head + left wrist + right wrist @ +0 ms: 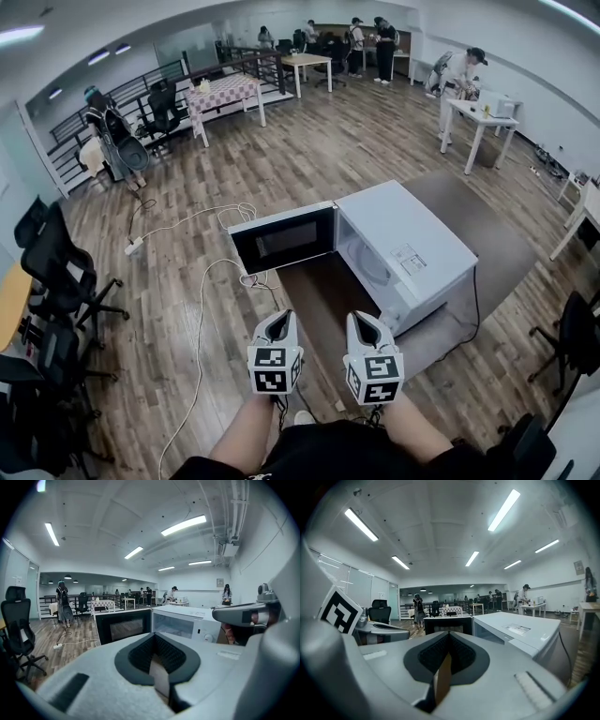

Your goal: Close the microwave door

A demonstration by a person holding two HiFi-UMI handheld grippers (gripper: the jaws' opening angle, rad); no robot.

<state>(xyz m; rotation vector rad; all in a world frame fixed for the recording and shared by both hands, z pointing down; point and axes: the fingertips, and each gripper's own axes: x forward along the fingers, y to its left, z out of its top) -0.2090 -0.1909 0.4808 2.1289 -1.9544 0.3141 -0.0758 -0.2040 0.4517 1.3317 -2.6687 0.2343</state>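
A boxy white microwave oven (403, 248) sits on a dark brown surface (314, 291) at the centre of the head view. Its black-windowed door (284, 239) is swung wide open toward the left. At lower centre, the grey left gripper (278, 319) and right gripper (364, 321) are side by side. Each has its jaws pressed together with nothing between them.

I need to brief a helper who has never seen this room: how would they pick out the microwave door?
Amid the wood floor is a long brown surface, and a white microwave sits on it. The door is the panel swung open from its left side in the head view: black-faced with a dark window, unlike the all-white box.
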